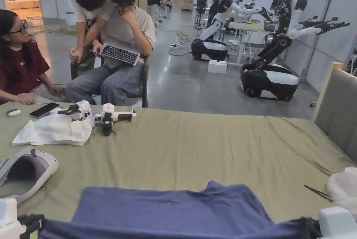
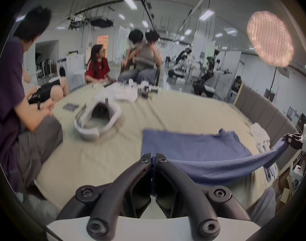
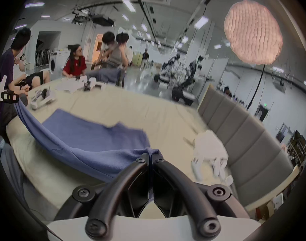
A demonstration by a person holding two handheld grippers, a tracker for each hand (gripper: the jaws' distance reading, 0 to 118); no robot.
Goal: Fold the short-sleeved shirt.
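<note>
Both pairs of jaws are pressed together on blue cloth. In the left gripper view the left gripper (image 2: 153,159) pinches a corner of the blue shirt (image 2: 192,147) between its tips, and the fabric runs off to the right as a taut, slightly sagging band to the other gripper, seen farther off at the picture's edge. In the right gripper view the right gripper (image 3: 150,157) nips a small bunch of the same hem — a tuft pokes up above the closed tips — and the band sweeps away leftward to the left gripper.

The held edge is lifted off the surface; the rest of the shirt lies flat beyond the jaws on the olive-green sheet (image 1: 209,145), with one peaked wrinkle along its far edge. In the head view the shirt sits at the near edge, between the two grippers at the bottom corners.

Farther out on the sheet lie a white headset (image 1: 26,171) to the left, a white cloth (image 1: 52,131) carrying a spare gripper (image 1: 111,116), and a phone (image 1: 44,110). A padded headboard (image 1: 338,110) stands to the right.
</note>
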